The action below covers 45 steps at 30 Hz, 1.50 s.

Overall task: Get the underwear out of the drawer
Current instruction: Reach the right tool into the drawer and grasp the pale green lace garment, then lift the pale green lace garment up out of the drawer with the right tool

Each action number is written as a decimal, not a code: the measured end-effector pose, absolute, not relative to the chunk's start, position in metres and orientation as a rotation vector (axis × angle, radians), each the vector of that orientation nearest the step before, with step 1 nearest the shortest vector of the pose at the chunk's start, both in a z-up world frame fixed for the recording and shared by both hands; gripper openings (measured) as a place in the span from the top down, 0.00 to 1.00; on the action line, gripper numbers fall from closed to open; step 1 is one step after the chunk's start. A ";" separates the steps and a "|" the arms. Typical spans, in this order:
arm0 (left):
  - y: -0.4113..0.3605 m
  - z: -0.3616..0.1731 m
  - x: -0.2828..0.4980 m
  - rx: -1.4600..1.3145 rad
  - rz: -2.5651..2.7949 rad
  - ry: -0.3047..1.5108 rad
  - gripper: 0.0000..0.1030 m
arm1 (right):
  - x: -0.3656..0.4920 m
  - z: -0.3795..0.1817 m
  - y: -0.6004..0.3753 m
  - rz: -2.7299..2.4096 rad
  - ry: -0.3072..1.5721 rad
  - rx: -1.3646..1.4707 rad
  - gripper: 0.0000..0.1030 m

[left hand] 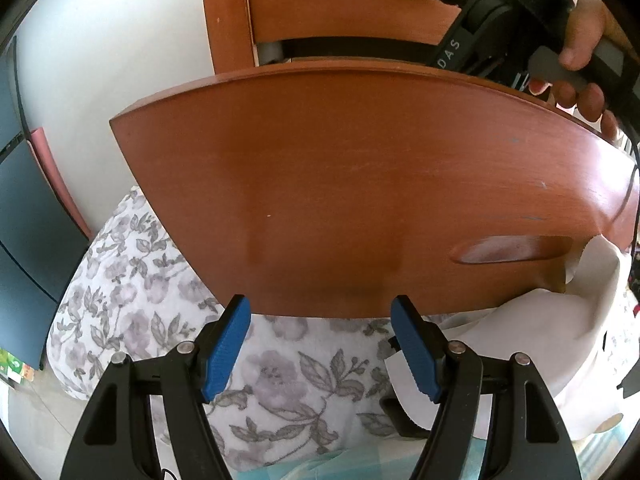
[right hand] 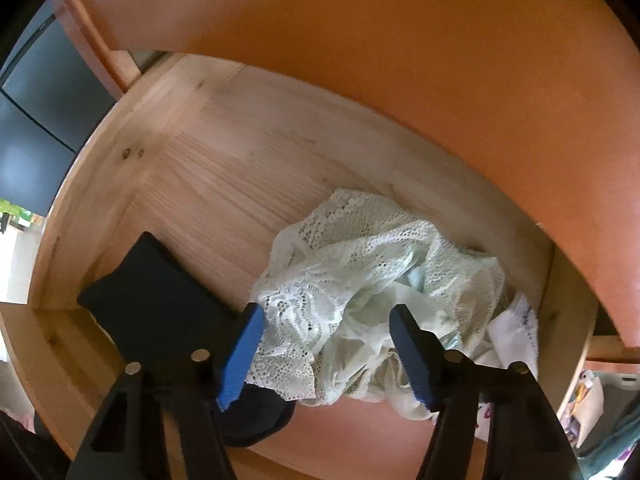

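The drawer (right hand: pixel 168 168) stands pulled out, and the step in hand is the reach into it for the garment. The right tool (right hand: pixel 326 340) points steeply down into the drawer with its blue pads spread to either side of the pale lace underwear (right hand: pixel 360 264), which lies bunched on the drawer's wooden floor, toward the drawer's right wall; the pads sit at the near edge of the heap with fabric between them, but they do not look to be pressing on it yet. A folded black garment (right hand: pixel 152 292) lies just left of the underwear, under the tool's left finger. The left tool (left hand: pixel 320 344) hangs outside, below the drawer's front panel (left hand: pixel 360 184) and over a flowered bedcover (left hand: pixel 140 280), its pads apart and pinching nothing. I judge the next move calls for closing on a thick fold of lace alone, clear of the black garment, then lifting straight up over the drawer's front.
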<state>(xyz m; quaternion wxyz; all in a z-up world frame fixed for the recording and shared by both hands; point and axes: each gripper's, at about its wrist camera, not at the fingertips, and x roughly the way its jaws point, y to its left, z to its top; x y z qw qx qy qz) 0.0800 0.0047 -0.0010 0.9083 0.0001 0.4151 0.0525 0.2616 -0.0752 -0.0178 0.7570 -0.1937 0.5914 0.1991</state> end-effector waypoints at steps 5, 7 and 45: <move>0.007 -0.002 0.081 -0.011 0.106 0.865 0.29 | 0.269 -0.028 -0.077 0.437 1.315 -0.404 0.51; 0.008 -0.003 0.081 -0.015 0.106 0.867 0.29 | 0.271 -0.030 -0.079 0.435 1.320 -0.394 0.57; 0.000 -0.011 0.086 0.032 0.133 0.910 0.29 | 0.190 0.117 -0.186 0.446 0.973 -0.072 0.96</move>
